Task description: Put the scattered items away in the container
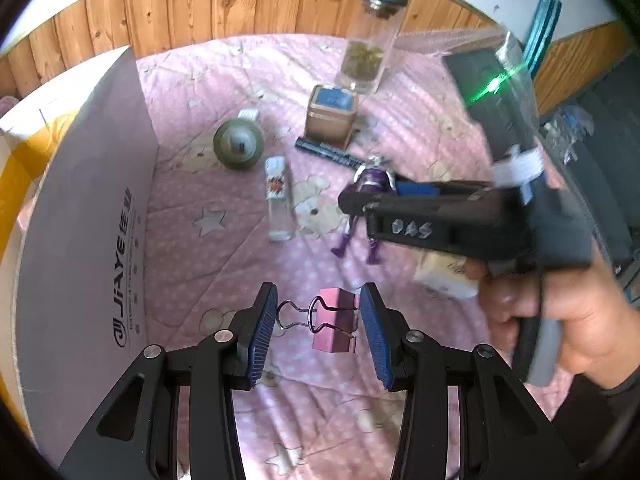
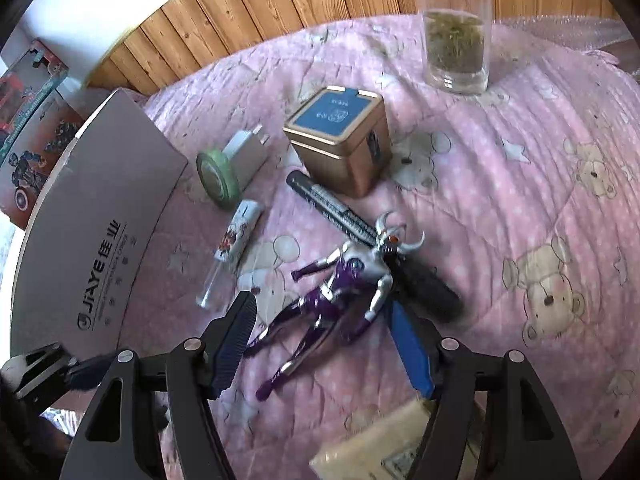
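Scattered items lie on a bed covered by a pink bear-print quilt [image 2: 520,184], with wood panelling along the top of both views. Largest is the cardboard box [image 1: 84,216], printed "JiAYE", its flap filling the left side of the left wrist view and the left edge of the right wrist view; its wall stands just beside the quilt's left border.

A tall glass jar [image 2: 456,36] with green leaves at its bottom stands upright at the upper right of the right wrist view, well apart from the rest. Below it, centre frame, sits a gold tin [image 2: 340,136] with a blue lid. A black marker [image 2: 332,206] lies diagonally from the tin's lower corner, passing under a purple and silver action figure [image 2: 340,284]. Left of the tin are a white charger [image 2: 246,154], a green tape roll [image 2: 216,176] touching it, and a small glass bottle [image 2: 232,248] below, near the box flap.

The right gripper [image 2: 324,344] has its jaws spread on either side of the figure's legs, not touching it. The left gripper [image 1: 318,332] has jaws spread around a pink binder clip [image 1: 334,320], with gaps on both sides. Open quilt lies at the right of the right wrist view.
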The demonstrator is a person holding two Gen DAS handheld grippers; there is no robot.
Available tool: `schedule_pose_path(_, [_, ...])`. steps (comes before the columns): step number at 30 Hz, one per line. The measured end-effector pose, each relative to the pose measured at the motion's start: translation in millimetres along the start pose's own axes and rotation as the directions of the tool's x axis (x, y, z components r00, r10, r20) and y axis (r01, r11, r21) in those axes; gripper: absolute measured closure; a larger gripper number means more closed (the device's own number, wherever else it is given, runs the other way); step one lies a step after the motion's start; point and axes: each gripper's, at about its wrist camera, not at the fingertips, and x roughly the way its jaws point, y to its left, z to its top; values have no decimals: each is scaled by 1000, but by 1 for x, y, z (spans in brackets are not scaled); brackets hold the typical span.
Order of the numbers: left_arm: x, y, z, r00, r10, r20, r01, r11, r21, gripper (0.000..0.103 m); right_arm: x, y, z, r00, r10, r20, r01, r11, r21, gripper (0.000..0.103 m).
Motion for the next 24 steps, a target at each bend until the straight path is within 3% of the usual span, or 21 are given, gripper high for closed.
schedule_pose_path(1, [-4, 0, 2, 1000, -8, 4, 8, 1000, -8, 58, 0, 2, 0, 1000, -8, 5, 8, 1000, -23, 60])
schedule_pose_path(2, [-8, -1, 4, 1000, -16, 9, 17, 1000, -16, 58, 2, 2, 2, 1000, 11, -9, -11, 1000, -23, 78])
schedule_pose_path(5, [-19, 0, 11, 999, -39, 28, 40, 998, -44, 58, -2, 0, 3, 999, 33, -18, -33, 999, -6, 91])
schedule_pose_path(24, [-76, -3, 10, 990, -25, 139, 43, 990, -134, 58, -72, 36, -4, 982, 182, 57, -179, 983, -49, 91])
